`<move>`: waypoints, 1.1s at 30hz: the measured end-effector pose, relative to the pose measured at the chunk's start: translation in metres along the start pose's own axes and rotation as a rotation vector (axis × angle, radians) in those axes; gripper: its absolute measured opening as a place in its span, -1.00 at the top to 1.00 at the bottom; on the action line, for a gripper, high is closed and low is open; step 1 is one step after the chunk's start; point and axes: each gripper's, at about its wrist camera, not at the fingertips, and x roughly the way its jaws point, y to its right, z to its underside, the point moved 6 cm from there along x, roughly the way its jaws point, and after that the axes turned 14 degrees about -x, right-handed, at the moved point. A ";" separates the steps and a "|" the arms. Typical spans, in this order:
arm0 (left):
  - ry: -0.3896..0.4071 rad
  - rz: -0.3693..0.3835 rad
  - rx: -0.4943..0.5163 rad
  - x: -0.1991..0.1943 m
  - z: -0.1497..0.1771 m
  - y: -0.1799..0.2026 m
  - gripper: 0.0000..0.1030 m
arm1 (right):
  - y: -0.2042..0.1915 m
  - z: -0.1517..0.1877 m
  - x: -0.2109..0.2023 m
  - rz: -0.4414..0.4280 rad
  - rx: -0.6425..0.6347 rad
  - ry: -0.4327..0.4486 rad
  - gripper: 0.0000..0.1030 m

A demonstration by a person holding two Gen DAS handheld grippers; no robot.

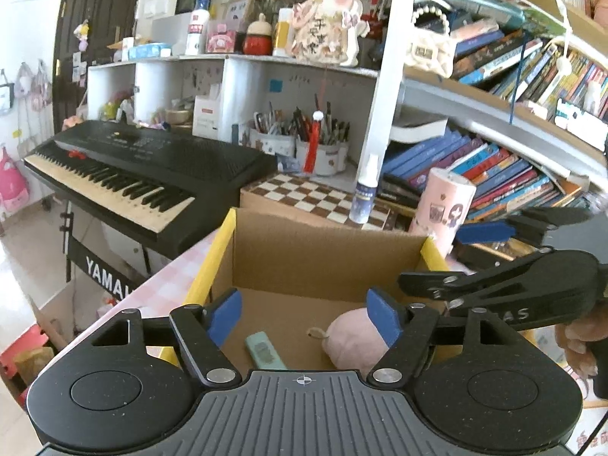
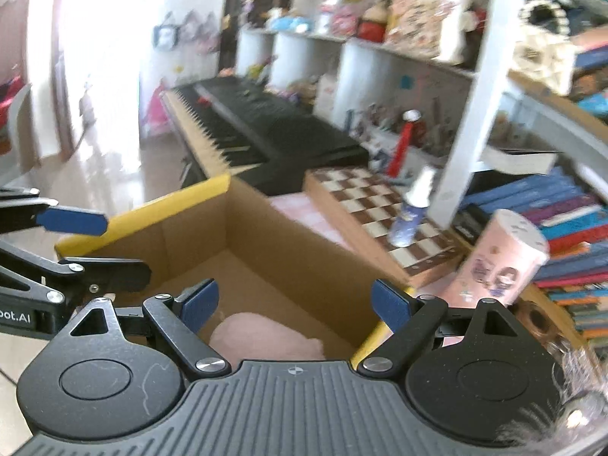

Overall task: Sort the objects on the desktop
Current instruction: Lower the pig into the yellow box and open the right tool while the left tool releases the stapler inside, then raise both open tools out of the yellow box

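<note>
Left tool: jaws apart, blue pads spread wide with nothing pressed between them, tool pitched downward. Right tool: jaws also apart, blue pads clear of anything, same downward pitch (this view is motion-blurred). Each tool shows in the other's camera: the right one comes in from the right edge of the left wrist view, black linkage and one blue pad visible; the left one comes in from the left edge of the right wrist view. They sit side by side, near each other, not touching.
</note>
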 end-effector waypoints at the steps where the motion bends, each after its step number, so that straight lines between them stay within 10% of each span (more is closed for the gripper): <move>1: 0.005 0.006 -0.005 -0.003 -0.001 -0.001 -0.49 | 0.002 0.001 -0.006 0.022 0.019 0.007 -0.69; 19: 0.047 0.074 -0.080 -0.051 0.009 -0.034 -0.69 | -0.015 0.044 -0.101 0.313 0.369 0.035 -0.69; 33: -0.033 0.125 -0.072 -0.081 0.044 -0.049 -0.70 | -0.095 0.077 -0.129 0.368 0.453 -0.040 -0.69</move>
